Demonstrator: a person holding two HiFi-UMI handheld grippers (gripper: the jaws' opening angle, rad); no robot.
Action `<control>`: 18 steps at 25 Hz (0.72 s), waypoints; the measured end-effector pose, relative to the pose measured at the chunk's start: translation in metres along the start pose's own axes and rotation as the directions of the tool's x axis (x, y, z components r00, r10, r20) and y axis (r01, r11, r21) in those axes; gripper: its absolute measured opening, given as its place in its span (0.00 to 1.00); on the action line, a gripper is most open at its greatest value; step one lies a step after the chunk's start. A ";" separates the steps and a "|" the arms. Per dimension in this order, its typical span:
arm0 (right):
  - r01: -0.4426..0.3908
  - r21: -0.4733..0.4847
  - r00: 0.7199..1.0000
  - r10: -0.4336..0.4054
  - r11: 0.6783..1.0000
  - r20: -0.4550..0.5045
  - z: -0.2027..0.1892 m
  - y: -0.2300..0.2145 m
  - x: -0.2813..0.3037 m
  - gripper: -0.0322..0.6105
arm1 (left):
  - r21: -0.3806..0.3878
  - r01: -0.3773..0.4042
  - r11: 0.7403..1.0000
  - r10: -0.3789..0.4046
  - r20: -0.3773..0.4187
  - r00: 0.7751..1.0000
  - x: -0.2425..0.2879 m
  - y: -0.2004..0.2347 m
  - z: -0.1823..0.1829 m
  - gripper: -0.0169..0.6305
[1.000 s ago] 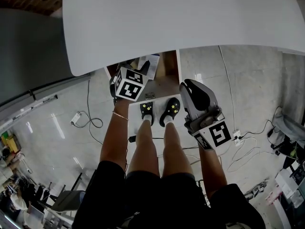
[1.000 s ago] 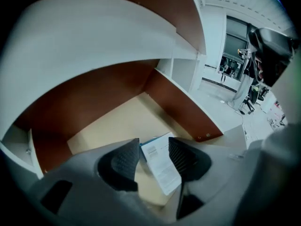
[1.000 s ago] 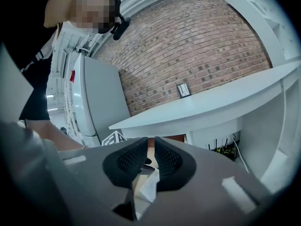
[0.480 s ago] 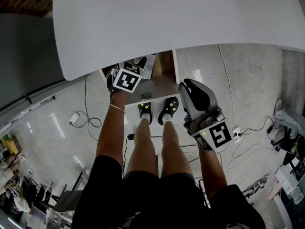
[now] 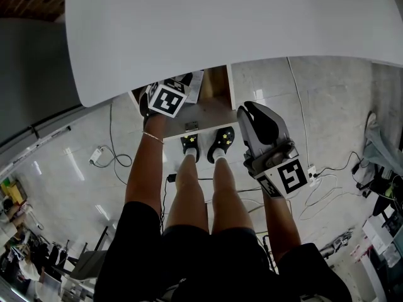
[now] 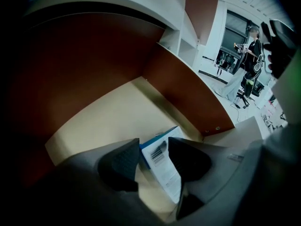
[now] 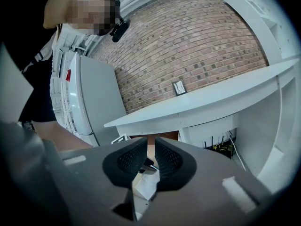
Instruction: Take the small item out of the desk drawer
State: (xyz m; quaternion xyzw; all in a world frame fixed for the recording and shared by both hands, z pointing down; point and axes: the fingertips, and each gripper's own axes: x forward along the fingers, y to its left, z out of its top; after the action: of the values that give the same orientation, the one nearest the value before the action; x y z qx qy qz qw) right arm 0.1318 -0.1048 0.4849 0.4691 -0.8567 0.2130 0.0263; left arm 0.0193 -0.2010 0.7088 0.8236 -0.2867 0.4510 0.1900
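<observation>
**Head view.** White desk top (image 5: pixel 239 24) fills the upper frame. Below its front edge the drawer (image 5: pixel 211 112) stands pulled out toward the person's feet. The left gripper (image 5: pixel 170 96) dips into the drawer's left part, tips partly hidden under the desk edge. The right gripper (image 5: pixel 259 119) hangs just beside the drawer's right side, clear of it and touching nothing.

**Left gripper view.** Looks down into the drawer: cream floor, brown walls. The jaws are spread. Between them, on the floor near the front corner, lies the small box (image 6: pixel 161 158), white w/ a blue edge and a barcode label. The right-hand pad overlaps the box's edge in the picture; a gap shows at the left-hand pad. No squeeze is evident, so the gripper reads as released, w/ the box framed but not gripped.

**Right gripper view.** The jaws are drawn almost together, w/ only a slit between the pads and nothing in it. Desk and brick wall (image 7: pixel 197 46) lie beyond.

**Progress (judged).** Drawer open: done. Approach and straddling of the box: approx. complete. Left to do: close on the box, lift it past the drawer rim, bring it out.
</observation>
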 end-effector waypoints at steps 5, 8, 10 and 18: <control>0.007 0.001 1.000 -0.007 1.000 -0.003 -0.004 0.000 -0.001 0.11 | 0.004 0.010 1.000 -0.010 0.000 1.000 -0.002 -0.001 -0.001 0.30; 0.009 0.006 1.000 -0.009 1.000 -0.005 -0.006 0.001 0.000 0.12 | 0.028 0.009 1.000 -0.009 -0.008 1.000 -0.003 -0.003 -0.004 0.29; 0.012 0.006 1.000 -0.012 1.000 -0.005 -0.007 0.001 0.000 0.12 | 0.033 0.014 0.999 -0.014 -0.011 1.000 -0.005 -0.006 -0.006 0.29; 0.013 0.000 1.000 -0.013 1.000 -0.015 -0.010 0.006 0.000 0.12 | 0.075 0.016 0.997 -0.017 0.011 1.000 -0.017 -0.014 -0.002 0.26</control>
State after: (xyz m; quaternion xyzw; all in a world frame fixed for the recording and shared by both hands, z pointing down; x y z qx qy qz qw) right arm 0.1253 -0.0976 0.4921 0.4732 -0.8532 0.2165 0.0340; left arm 0.0192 -0.1841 0.6946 0.8352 -0.2639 0.4550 0.1608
